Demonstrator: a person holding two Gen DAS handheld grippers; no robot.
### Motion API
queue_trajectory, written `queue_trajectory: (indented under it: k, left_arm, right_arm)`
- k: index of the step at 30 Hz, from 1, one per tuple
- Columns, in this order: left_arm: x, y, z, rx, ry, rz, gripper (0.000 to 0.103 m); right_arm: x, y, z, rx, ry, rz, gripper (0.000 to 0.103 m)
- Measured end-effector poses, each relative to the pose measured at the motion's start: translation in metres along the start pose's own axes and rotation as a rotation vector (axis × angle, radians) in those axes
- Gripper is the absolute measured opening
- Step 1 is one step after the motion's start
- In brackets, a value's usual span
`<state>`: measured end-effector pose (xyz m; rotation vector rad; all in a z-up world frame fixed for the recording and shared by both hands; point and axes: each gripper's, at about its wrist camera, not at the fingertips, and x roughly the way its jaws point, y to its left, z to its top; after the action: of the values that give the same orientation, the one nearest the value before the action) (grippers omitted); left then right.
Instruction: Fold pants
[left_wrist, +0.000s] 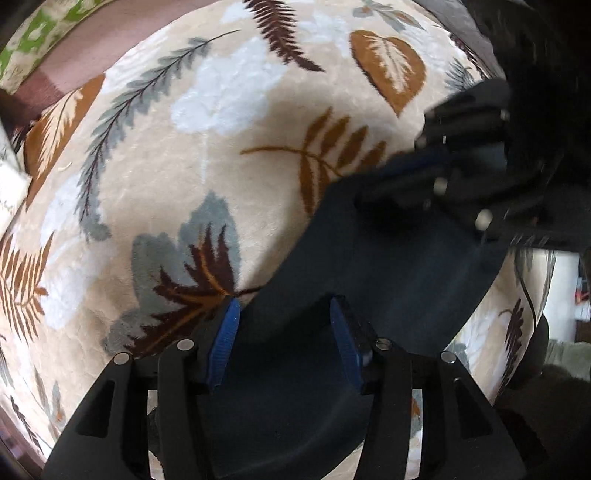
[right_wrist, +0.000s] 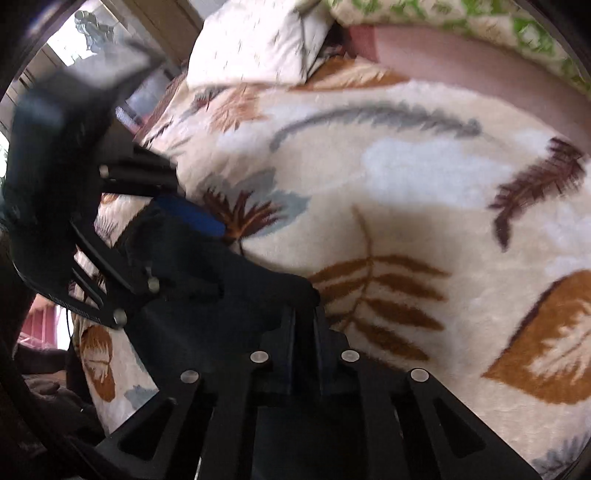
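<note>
Lying across the leaf-patterned blanket (left_wrist: 229, 155) is a pair of dark navy pants (left_wrist: 399, 258), and both tools meet at that cloth. The left hand-held gripper (left_wrist: 284, 343) points down at the pants with its two blue pads apart; the fabric runs between the pads, and no pad visibly presses on it. The pants spread from this gripper toward the right hand-held gripper (left_wrist: 406, 166), which shows in the left wrist view at the far end of the cloth, blurred.

In the right wrist view the right hand-held gripper (right_wrist: 304, 317) has its black fingers drawn together, with a fold of the pants (right_wrist: 229, 288) bunched at their tips; the cloth appears pinched there, though dark fabric against dark fingers makes the contact hard to see. Beyond that fold, the left hand-held gripper (right_wrist: 177, 221) stands over the pants, one blue pad visible.

Past the blanket from the pants lie a white pillow (right_wrist: 255, 40), a pink sheet (right_wrist: 461, 55), and a green-and-white patterned cloth (right_wrist: 480, 14).
</note>
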<state>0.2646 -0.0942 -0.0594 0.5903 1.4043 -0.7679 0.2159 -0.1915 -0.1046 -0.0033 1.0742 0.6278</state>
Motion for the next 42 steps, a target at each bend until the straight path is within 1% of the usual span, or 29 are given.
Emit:
queue_trajectory:
  k: [4,6,8,9,10,11,12,13,15,16,17,18,19,20,21,22,23,25,26,27,28,29,30,32,36,39,40,42]
  left_arm:
    - [0.004,-0.007,0.006,0.024,-0.006,-0.008,0.050]
    - [0.009,-0.010,0.010,0.022,-0.007,-0.001,0.050]
    - [0.017,-0.018,0.008,0.041,0.007,0.015,0.050]
    - [0.019,-0.020,0.009,0.042,0.008,0.034,0.047]
    - [0.020,-0.022,0.009,0.031,0.000,0.041,0.042]
    - [0.021,-0.024,0.009,0.023,-0.002,0.040,0.040]
    - [0.022,-0.025,0.009,0.011,-0.008,0.042,0.039]
    - [0.022,-0.025,0.010,0.001,-0.007,0.044,0.039]
    - [0.021,-0.025,0.009,0.000,-0.008,0.043,0.039]
    - [0.022,-0.025,0.009,0.000,-0.010,0.045,0.039]
    - [0.022,-0.026,0.010,-0.007,-0.012,0.045,0.039]
    - [0.022,-0.025,0.010,-0.018,-0.017,0.049,0.039]
    - [0.022,-0.022,0.008,-0.031,-0.022,0.053,0.039]
    - [0.021,-0.015,0.002,-0.044,-0.029,0.056,0.038]
    - [0.020,-0.014,-0.001,-0.060,-0.035,0.063,0.037]
    - [0.018,-0.013,-0.002,-0.075,-0.039,0.077,0.034]
    - [0.016,-0.009,-0.005,-0.083,-0.042,0.089,0.032]
    - [0.009,-0.016,-0.004,-0.084,-0.059,0.134,0.019]
    - [0.003,-0.018,-0.002,-0.084,-0.076,0.149,0.017]
    - [-0.002,-0.017,-0.001,-0.096,-0.095,0.162,0.016]
    - [-0.004,-0.015,0.000,-0.113,-0.105,0.161,0.016]
    - [-0.005,-0.012,0.002,-0.127,-0.107,0.167,0.016]
    - [-0.002,-0.009,0.003,-0.139,-0.101,0.172,0.016]
    - [0.006,-0.003,0.002,-0.150,-0.078,0.157,0.015]
    - [0.007,-0.001,-0.001,-0.149,-0.084,0.156,0.015]
    - [0.003,-0.001,-0.002,-0.159,-0.085,0.152,0.016]
    - [0.001,0.000,-0.003,-0.164,-0.084,0.164,0.016]
    - [-0.002,-0.001,-0.006,-0.163,-0.067,0.207,0.017]
  right_arm:
    - [-0.021,-0.002,0.002,0.024,-0.075,0.024,0.004]
    - [-0.024,0.000,0.003,0.025,-0.079,0.023,0.004]
    - [-0.024,0.002,0.004,0.020,-0.075,0.020,0.004]
    - [-0.022,0.002,0.004,0.022,-0.067,0.014,0.004]
    - [-0.020,0.001,0.004,0.026,-0.061,0.016,0.004]
    - [-0.015,-0.002,0.006,0.036,-0.053,0.032,0.005]
    - [-0.011,-0.005,0.006,0.051,-0.043,0.022,0.009]
    - [-0.008,-0.008,0.005,0.066,-0.038,0.015,0.010]
    - [-0.001,-0.016,0.003,0.112,-0.023,0.058,0.010]
    - [0.001,-0.017,0.003,0.117,-0.025,0.050,0.012]
    - [0.005,-0.018,0.003,0.121,-0.017,0.056,0.019]
    - [0.011,-0.018,0.003,0.126,0.006,0.055,0.024]
    - [0.016,-0.016,0.003,0.120,0.024,0.044,0.027]
    - [0.021,-0.011,0.003,0.085,0.037,0.037,0.026]
    - [0.022,-0.006,0.002,0.054,0.037,0.045,0.016]
    - [0.022,-0.001,0.002,0.024,0.035,0.047,0.012]
    - [0.022,0.003,0.003,-0.001,0.035,0.031,0.009]
    - [0.018,0.003,0.006,-0.001,0.026,0.004,0.008]
    - [0.015,0.002,0.009,-0.003,0.008,-0.016,0.008]
    - [0.010,0.002,0.011,0.003,-0.016,-0.018,0.008]
    - [0.007,0.002,0.012,0.009,-0.027,-0.014,0.008]
    - [0.004,0.000,0.012,0.009,-0.040,-0.036,0.008]
    - [0.005,-0.004,0.013,0.028,-0.040,-0.041,0.007]
    - [0.010,-0.010,0.014,0.059,-0.034,-0.064,0.007]
    - [0.022,-0.016,0.011,0.089,-0.025,-0.072,0.007]
    - [0.024,-0.017,0.011,0.103,-0.023,-0.081,0.010]
    - [0.022,-0.015,0.012,0.098,-0.028,-0.090,0.016]
    - [0.011,-0.010,0.011,0.103,-0.057,-0.126,0.018]
